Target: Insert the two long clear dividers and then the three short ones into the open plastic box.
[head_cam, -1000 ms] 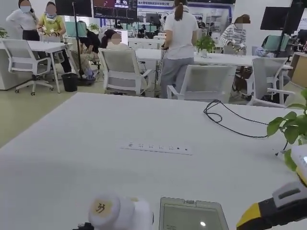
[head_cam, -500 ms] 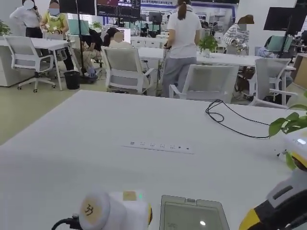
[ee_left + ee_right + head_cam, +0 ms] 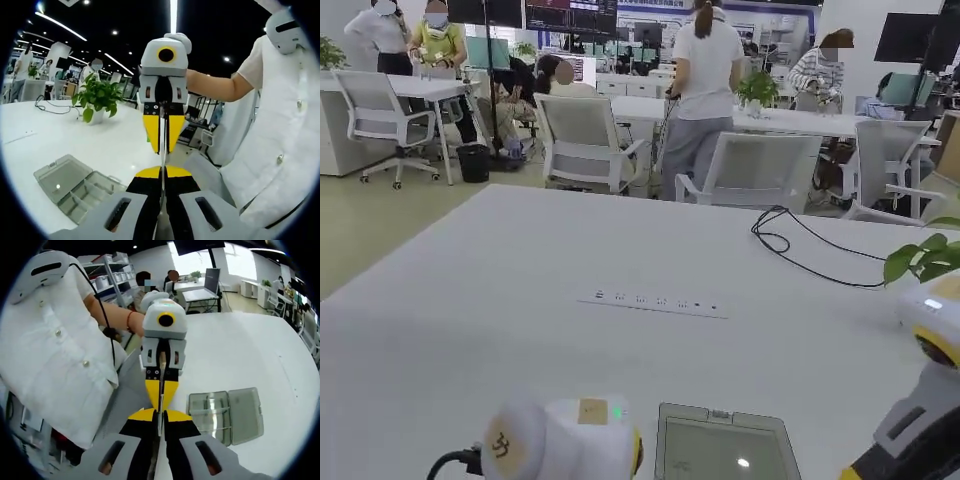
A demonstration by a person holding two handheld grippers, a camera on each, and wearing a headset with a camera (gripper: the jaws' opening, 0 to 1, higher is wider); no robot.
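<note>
Between the two claws, nose to nose and almost touching, runs a thin pale line that I take for one clear divider (image 3: 163, 161) seen edge-on. The left claw (image 3: 162, 174) is closed on it from one side. The right claw (image 3: 160, 416) is closed on it from the opposite side, so the strip looks pinched by both at once. Whether it is a long or a short one I cannot tell, since its edge is all I can see.

Off to the left of the left claw and below it, the open box (image 3: 220, 432) lies flat on the white table (image 3: 620, 360), its lid (image 3: 245, 412) folded out beside the tray half. From the right claw the same box sits to the right and below. Faint lines inside the tray look like strips already slotted in, though I cannot count them.

My reading is that the task is mid-way, with a divider in the air and not yet over the box. The next move calls for carrying it sideways and down over the tray, then keeping it upright while lining both ends with the grooves in the walls and pressing evenly.

The divider is thin, stiff-looking clear plastic, smooth and likely slippery. The box is grey-tinted, see-through, rectangular with rounded corners and shallow walls. The claw tips are flat yellow wedges on black arms.
</note>
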